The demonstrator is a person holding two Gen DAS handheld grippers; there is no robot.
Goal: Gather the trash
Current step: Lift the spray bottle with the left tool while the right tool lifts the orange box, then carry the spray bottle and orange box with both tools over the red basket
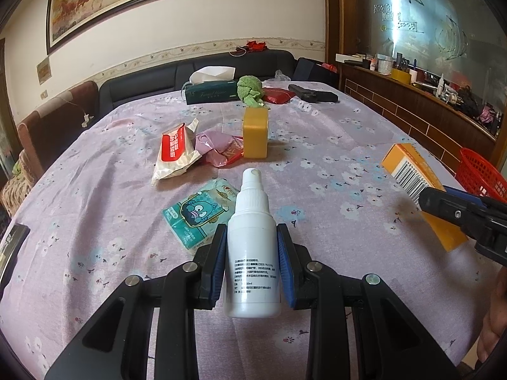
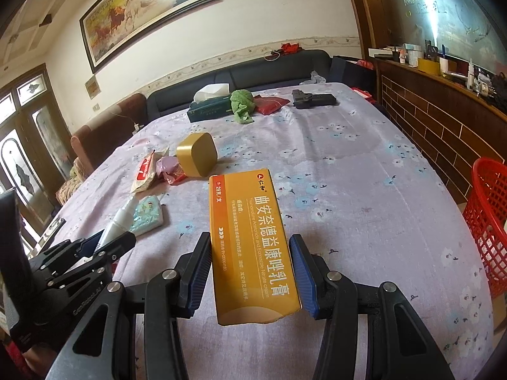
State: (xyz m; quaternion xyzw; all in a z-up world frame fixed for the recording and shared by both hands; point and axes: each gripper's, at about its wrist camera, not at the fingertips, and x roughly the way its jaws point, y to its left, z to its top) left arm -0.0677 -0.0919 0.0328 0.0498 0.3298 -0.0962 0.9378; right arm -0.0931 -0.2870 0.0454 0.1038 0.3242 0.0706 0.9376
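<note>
Above the tabletop's near edge, left gripper (image 1: 252, 264) clamped on white spray bottle (image 1: 252, 247); right gripper (image 2: 250, 272) closed around orange cream box (image 2: 250, 240). Probably best carried level toward red basket (image 2: 488, 221) off the right edge, released only once above its rim.

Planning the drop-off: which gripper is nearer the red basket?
Right. The right gripper, shut on the orange box, is beside the red basket; the left gripper, holding the spray bottle, is farther off.
</note>
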